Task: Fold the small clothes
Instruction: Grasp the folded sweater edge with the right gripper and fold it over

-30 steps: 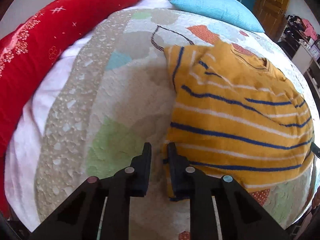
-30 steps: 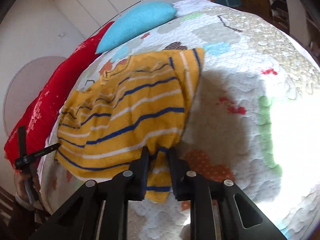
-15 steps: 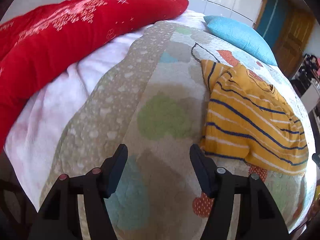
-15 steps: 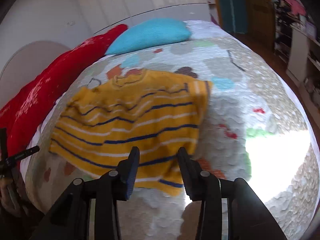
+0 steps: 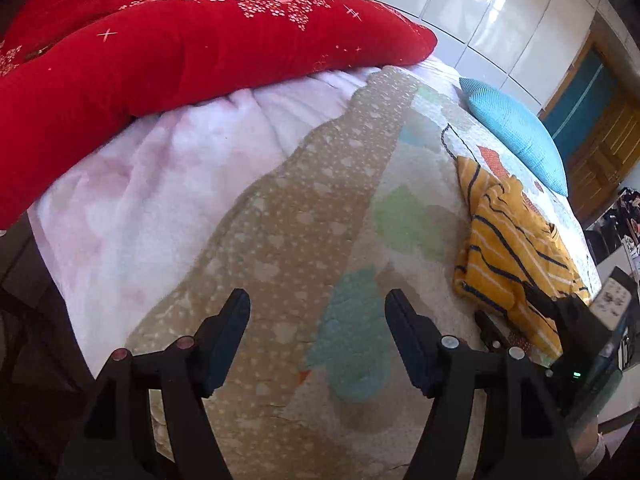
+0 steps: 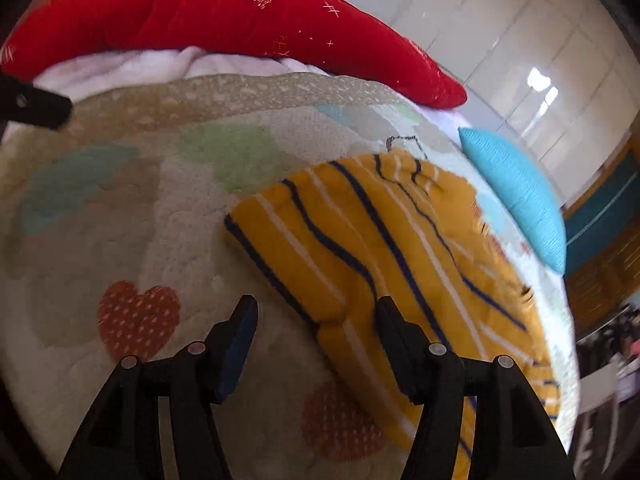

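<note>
Trouble could come if the right tongs (image 6: 316, 336), wide open and empty over the near edge of the striped shirt (image 6: 384, 248) folded on the quilt (image 6: 132, 216), snag one layer, while the left tongs (image 5: 318, 332) hover open, empty, well aside.

Pretty bright daylight overall. Glossy wardrobe doors (image 5: 492, 16) throw glare spots up top, and soft shadows sit on the bedspread (image 5: 304, 216). Heavy fisheye bending with black corners. The right wrist view is motion-smeared, especially the striped top (image 6: 400, 248).
</note>
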Action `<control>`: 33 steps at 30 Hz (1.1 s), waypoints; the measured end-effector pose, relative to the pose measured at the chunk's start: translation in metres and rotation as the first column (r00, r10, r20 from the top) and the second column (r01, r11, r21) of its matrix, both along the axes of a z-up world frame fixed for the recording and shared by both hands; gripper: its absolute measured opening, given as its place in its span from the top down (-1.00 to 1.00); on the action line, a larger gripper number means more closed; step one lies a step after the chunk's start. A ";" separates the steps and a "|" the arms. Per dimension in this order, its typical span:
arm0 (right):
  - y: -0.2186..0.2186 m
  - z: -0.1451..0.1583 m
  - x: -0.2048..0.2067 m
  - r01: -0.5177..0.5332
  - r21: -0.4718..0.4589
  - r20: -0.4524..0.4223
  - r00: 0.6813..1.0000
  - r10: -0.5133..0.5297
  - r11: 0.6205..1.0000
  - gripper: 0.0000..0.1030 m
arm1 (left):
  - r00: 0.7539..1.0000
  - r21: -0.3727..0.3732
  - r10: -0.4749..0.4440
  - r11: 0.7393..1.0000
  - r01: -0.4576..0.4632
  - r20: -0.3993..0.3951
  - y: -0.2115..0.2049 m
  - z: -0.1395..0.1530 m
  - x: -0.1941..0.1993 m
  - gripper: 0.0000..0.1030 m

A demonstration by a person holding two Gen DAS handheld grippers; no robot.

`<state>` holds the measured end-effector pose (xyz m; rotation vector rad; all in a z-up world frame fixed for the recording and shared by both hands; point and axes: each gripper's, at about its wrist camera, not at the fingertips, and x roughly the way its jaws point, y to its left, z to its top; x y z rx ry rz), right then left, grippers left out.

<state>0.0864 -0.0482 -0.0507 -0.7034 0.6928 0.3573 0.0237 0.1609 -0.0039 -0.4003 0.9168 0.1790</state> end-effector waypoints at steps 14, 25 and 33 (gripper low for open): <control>-0.047 0.083 0.054 0.204 0.346 -0.054 0.979 -0.197 0.916 0.87 | 0.999 -0.025 -0.039 0.999 0.040 0.033 -0.017 0.012 0.002 -0.34; -0.345 0.080 -0.013 0.654 0.608 -0.327 0.723 -0.609 0.450 0.87 | 0.966 -0.013 -0.259 0.966 0.259 0.007 -0.116 0.012 0.037 -0.35; -0.371 0.034 -0.043 0.686 0.621 -0.425 0.701 -0.573 0.379 0.86 | 0.907 -0.016 -0.418 0.908 0.418 -0.044 -0.193 0.003 0.054 -0.34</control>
